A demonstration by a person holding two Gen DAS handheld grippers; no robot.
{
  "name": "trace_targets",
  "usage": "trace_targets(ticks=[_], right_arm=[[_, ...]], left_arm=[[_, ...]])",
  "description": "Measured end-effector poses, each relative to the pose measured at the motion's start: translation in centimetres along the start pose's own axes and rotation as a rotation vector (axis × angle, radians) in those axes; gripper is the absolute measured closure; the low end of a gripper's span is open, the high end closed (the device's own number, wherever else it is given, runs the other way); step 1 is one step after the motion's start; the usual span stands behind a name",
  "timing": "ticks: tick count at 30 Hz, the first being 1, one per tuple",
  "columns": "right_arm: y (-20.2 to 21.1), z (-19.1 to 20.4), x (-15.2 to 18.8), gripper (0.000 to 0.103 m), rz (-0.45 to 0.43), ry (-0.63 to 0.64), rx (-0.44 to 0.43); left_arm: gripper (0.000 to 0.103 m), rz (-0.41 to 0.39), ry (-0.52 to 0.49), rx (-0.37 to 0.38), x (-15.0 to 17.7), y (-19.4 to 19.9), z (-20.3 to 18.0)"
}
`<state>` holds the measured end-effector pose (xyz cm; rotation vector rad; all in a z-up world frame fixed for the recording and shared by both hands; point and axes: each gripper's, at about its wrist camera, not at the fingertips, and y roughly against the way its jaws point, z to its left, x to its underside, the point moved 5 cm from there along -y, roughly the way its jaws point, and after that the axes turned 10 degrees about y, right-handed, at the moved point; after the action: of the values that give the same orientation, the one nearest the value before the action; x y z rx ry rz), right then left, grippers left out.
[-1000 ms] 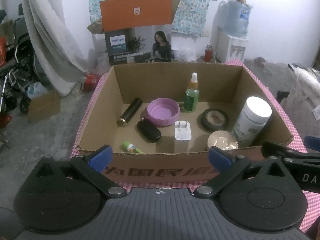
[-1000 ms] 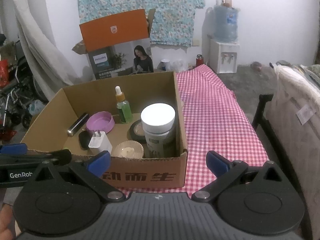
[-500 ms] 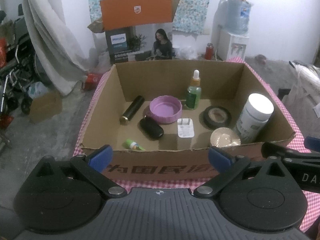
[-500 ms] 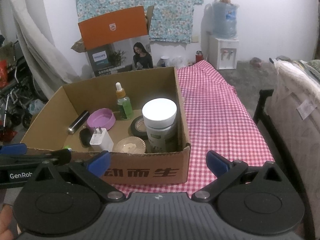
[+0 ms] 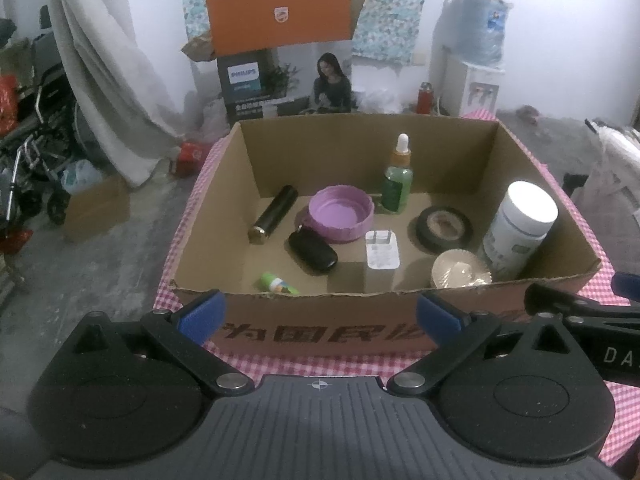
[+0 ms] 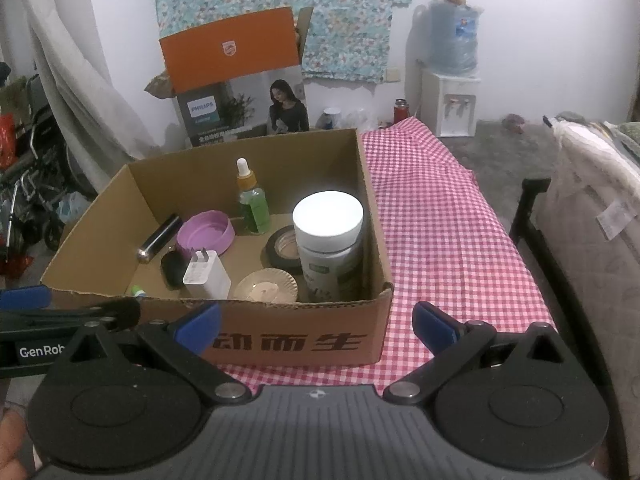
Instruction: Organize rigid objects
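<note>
An open cardboard box stands on a red checked cloth. In it are a white-lidded jar, a green dropper bottle, a purple lid, a black tape roll, a white charger, a black key fob, a dark tube, a paper cup and a small green item. My left gripper and right gripper are open and empty before the box's near wall.
The checked cloth runs to the right of the box. A Philips carton stands behind it. A water dispenser is at the back wall. A bed edge is at the right, a wheelchair at the left.
Both grippers have risen slightly and look further down into the box. The objects in the box have not moved.
</note>
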<state>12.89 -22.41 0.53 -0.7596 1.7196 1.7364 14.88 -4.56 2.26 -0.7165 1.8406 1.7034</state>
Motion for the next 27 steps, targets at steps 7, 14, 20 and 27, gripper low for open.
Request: trace_targets(ticks=[7, 14, 20, 27], right_arm=[[-0.3, 0.2, 0.4, 0.0, 0.023, -0.002, -0.001], [-0.7, 0.6, 1.0, 0.0, 0.048, 0.011, -0.001], [-0.7, 0.8, 0.9, 0.0, 0.048, 0.013, -0.002], [-0.5, 0.6, 0.8, 0.0, 0.041, 0.014, 0.001]], left_arm=[[0.001, 0.015, -0.003, -0.006, 0.4, -0.2, 0.3], [0.001, 0.04, 0.006, -0.01, 1.1, -0.5, 0.7], [0.001, 0.039, 0.003, -0.009, 1.0, -0.3, 0.8], [0.001, 0.032, 0.001, -0.009, 0.9, -0.2, 0.5]])
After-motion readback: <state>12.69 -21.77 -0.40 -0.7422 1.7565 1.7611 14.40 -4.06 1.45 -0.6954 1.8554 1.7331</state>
